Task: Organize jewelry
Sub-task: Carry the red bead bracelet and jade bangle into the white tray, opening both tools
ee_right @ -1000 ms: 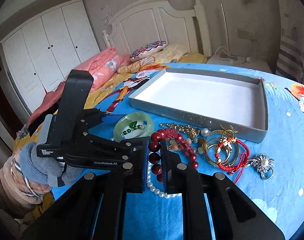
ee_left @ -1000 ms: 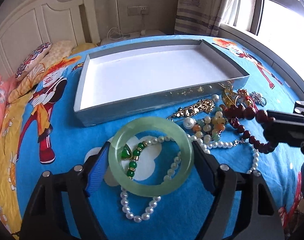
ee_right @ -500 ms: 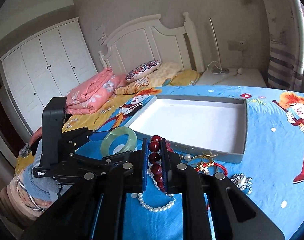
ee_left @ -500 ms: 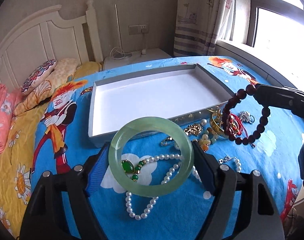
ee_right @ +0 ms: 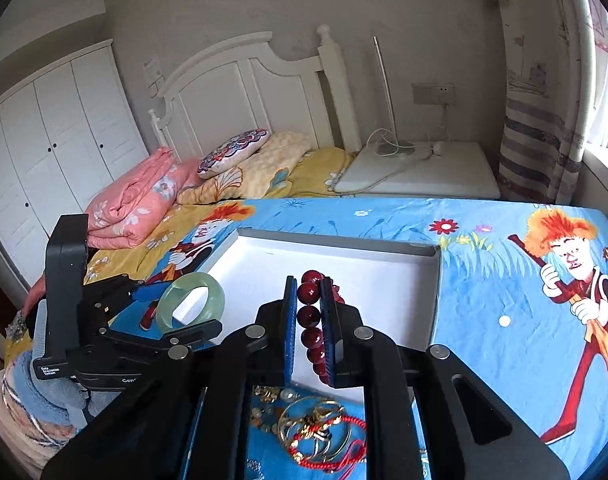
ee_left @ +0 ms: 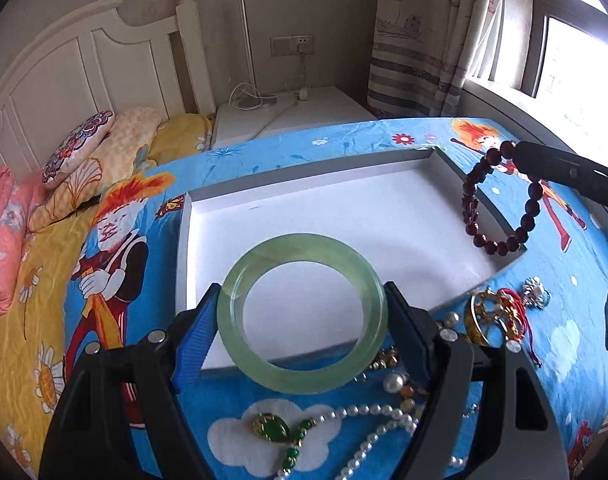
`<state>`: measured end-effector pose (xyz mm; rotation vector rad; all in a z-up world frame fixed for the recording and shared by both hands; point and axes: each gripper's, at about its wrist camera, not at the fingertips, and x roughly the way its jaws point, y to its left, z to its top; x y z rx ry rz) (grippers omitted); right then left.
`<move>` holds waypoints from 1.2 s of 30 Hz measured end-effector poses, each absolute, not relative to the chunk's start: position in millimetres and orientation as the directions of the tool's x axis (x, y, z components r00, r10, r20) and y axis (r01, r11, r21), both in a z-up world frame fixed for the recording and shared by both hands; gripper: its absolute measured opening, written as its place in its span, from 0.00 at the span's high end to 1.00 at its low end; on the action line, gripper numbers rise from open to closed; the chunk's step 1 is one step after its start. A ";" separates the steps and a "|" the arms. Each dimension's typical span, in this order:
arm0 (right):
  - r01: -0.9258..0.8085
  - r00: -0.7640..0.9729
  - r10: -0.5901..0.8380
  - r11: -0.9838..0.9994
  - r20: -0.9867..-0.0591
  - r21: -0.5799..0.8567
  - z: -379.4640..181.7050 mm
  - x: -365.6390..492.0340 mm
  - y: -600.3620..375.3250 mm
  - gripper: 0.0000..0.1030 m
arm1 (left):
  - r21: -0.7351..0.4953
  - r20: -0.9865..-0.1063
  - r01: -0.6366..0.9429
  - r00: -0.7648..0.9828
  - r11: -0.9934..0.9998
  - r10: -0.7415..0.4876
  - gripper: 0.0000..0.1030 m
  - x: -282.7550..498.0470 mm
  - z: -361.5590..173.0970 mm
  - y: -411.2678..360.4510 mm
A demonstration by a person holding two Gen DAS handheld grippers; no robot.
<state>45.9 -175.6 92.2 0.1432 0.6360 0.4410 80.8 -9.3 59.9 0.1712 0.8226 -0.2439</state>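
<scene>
My left gripper [ee_left: 302, 320] is shut on a pale green jade bangle [ee_left: 264, 252] and holds it above the near edge of the grey tray [ee_left: 196, 196] with a white floor. The bangle also shows in the right wrist view [ee_right: 216, 286]. My right gripper [ee_right: 309, 304] is shut on a dark red bead bracelet [ee_right: 309, 292] above the tray [ee_right: 438, 280]. In the left wrist view the bracelet [ee_left: 500, 246] hangs over the tray's right corner.
Loose jewelry lies on the blue cartoon bedsheet in front of the tray: a pearl necklace [ee_left: 368, 412], a green pendant [ee_left: 270, 426], gold bangles with red cord [ee_left: 492, 316] and a silver brooch [ee_left: 536, 292]. Pillows, a headboard and a white nightstand [ee_left: 296, 112] stand behind.
Both grippers have risen and moved forward with their pieces, from over the jewelry pile to over the tray.
</scene>
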 end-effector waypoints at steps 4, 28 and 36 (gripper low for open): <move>-0.318 0.716 0.393 0.920 -0.578 0.231 86.2 75.7 -172.3 0.87 | 0.075 -0.761 0.228 0.642 0.971 -0.092 0.24 114.4 53.5 -6.8; -0.247 0.734 0.267 0.962 -0.624 0.120 75.5 109.8 -178.9 0.58 | 0.087 -0.767 0.162 0.641 0.983 -0.038 0.23 142.0 44.7 5.8; -0.304 0.727 0.329 0.941 -0.603 0.147 73.5 68.5 -187.9 0.58 | 0.083 -0.748 0.179 0.661 0.980 -0.058 0.19 109.8 55.6 4.3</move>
